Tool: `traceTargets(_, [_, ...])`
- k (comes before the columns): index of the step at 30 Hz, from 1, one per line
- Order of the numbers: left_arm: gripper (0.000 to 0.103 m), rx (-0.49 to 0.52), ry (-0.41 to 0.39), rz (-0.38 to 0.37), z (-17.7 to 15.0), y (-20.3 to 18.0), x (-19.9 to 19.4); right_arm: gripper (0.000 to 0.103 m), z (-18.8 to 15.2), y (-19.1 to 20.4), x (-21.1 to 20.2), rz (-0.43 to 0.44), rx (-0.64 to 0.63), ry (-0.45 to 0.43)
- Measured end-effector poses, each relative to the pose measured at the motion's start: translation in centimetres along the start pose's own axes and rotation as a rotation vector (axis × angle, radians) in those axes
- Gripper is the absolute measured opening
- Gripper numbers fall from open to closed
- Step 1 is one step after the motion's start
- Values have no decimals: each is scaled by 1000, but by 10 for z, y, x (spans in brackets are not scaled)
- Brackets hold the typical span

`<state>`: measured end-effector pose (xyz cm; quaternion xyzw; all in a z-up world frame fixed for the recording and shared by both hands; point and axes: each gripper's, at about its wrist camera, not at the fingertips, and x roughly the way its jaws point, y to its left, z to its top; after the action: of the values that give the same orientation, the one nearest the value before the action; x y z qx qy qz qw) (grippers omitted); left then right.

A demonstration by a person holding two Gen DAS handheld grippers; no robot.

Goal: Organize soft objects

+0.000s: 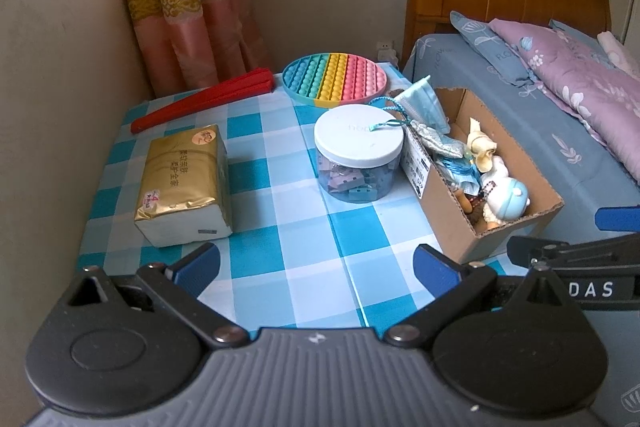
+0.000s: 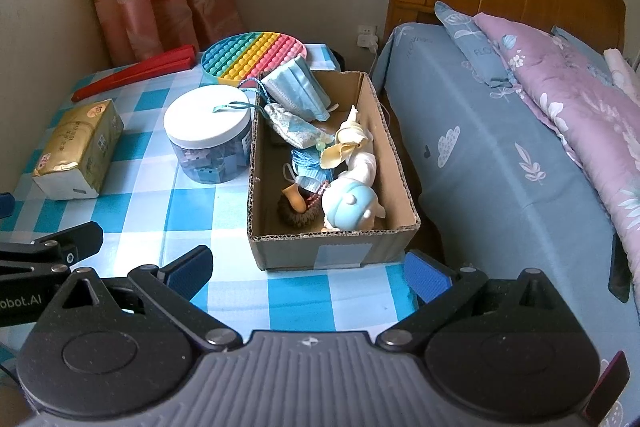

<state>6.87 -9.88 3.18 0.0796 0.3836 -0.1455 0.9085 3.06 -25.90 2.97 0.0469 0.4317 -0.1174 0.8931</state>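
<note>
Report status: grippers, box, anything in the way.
Left gripper and right gripper open, empty, short of the table. Box holds mask, pouch, plush toys. Jar stands beside box; pouch cord lies across its lid.

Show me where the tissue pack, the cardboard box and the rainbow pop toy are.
tissue pack (image 1: 182, 171), left wrist view, on its gold top face.
cardboard box (image 2: 312, 247), right wrist view, on its near outer wall.
rainbow pop toy (image 1: 334, 77), left wrist view, on its yellow middle stripe.
</note>
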Motion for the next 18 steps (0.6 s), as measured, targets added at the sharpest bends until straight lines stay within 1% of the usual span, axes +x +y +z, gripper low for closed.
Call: traceTargets(18, [102,-7,0,-5,1,-1,0,103,2,-1,-1,-8,-6,-6])
